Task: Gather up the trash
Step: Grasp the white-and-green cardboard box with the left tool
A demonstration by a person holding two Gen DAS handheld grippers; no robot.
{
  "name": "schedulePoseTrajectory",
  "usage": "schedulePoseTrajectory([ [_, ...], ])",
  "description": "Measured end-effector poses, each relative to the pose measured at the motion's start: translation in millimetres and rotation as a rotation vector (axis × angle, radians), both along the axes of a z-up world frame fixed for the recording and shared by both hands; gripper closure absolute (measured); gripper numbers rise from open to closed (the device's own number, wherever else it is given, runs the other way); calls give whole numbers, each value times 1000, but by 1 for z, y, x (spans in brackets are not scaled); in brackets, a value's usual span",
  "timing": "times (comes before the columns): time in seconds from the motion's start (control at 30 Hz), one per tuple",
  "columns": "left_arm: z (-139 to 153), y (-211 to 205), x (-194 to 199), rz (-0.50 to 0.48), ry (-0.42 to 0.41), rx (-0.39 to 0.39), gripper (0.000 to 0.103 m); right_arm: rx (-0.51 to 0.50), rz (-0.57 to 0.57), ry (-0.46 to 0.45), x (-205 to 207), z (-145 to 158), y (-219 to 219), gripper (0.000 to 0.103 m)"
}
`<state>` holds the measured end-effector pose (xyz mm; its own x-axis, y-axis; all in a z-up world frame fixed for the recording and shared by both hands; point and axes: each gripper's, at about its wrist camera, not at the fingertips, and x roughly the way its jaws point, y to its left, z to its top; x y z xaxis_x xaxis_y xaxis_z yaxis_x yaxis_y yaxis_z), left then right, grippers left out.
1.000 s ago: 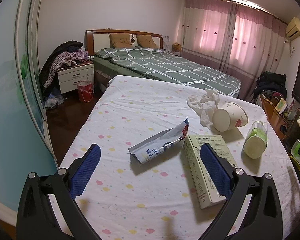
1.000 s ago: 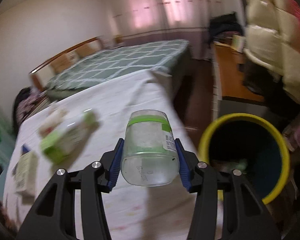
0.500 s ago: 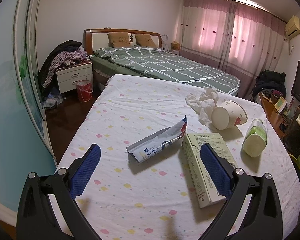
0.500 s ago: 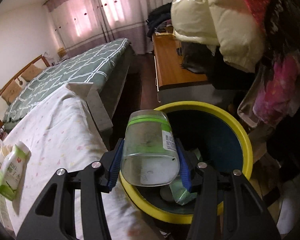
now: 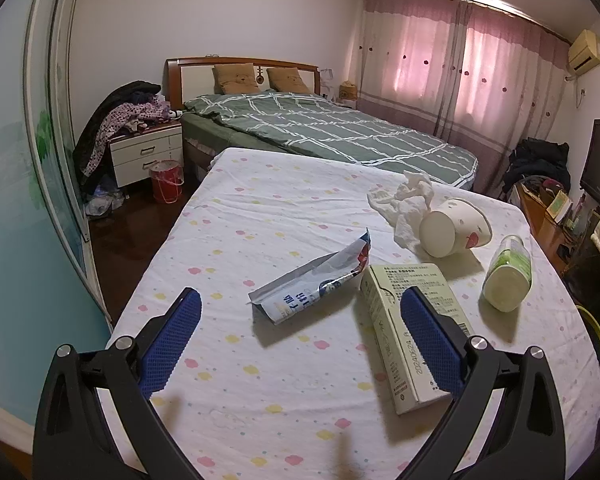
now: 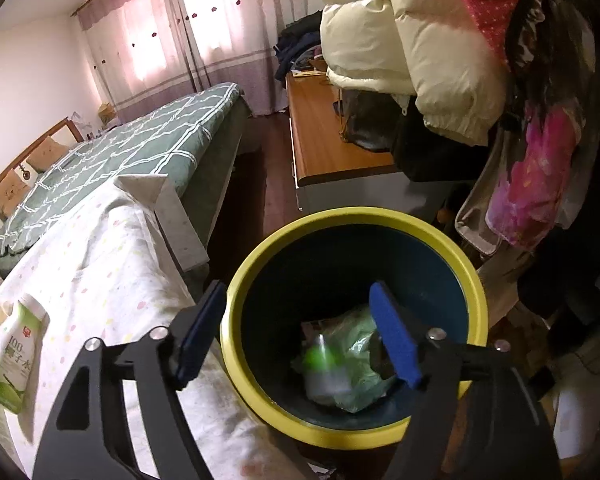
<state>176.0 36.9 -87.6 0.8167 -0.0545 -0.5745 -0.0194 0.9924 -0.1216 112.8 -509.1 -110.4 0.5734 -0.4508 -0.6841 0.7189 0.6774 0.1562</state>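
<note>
Right hand-held gripper [image 6: 296, 332] jaws just opened, empty; blurred jar [image 6: 324, 368], apparently in bin [image 6: 260, 264], could bounce out.

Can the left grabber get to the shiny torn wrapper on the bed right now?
Probably yes. The left gripper is open and empty, and the wrapper lies flat on the sheet just ahead of it, with nothing on top. The green carton lies close beside it, so the grab needs care.
</note>
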Motion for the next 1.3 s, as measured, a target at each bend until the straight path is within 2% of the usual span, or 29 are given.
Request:
schedulePoseTrajectory([
  [0.13,0,0,0,-3,3,3,5,-1,-2,1,0,0,0,22],
  [0.3,0,-4,1,-10,9,10,5,-55,21,20,5,4,11,6],
  [0.5,7,-26,-5,-63,31,5,5,-136,57,44,12,10,28,7],
  [0.63,10,-54,-8,-104,77,1,5,-158,67,46,13,12,32,6],
  [0.77,3,-87,2,-118,128,66,5,-149,68,37,12,12,31,6],
  [1.0,-19,-104,36,-94,268,85,5,-120,79,21,10,11,26,6],
  [1.17,-29,-101,51,-82,313,75,5,-112,90,21,12,10,26,6],
  [1.3,-33,-103,58,-97,332,82,21,-107,95,22,12,9,25,6],
])
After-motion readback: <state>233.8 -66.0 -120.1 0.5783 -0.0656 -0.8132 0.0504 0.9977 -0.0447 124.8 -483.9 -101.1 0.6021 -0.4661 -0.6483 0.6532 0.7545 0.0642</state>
